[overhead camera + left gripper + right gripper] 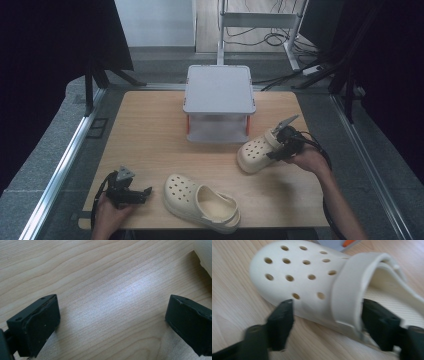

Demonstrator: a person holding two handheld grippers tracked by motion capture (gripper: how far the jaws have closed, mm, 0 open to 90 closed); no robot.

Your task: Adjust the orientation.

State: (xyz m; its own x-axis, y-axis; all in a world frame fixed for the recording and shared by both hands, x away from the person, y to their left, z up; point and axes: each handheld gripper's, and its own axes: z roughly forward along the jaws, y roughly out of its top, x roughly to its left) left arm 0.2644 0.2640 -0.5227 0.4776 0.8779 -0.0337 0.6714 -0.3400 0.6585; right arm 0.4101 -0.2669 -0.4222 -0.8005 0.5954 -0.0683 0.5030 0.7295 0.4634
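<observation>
Right claw (325,320) straddles the clog (312,282) right of centre, jaws apart, unclamped; shallow bite may slip. Left claw (112,322) gapes empty.

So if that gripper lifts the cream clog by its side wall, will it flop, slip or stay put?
The clog looks like thick moulded foam, so probably light and springy, not floppy. The right gripper straddles one side wall near the strap, so the toe may sag. Its smooth surface might slip slightly.
</observation>
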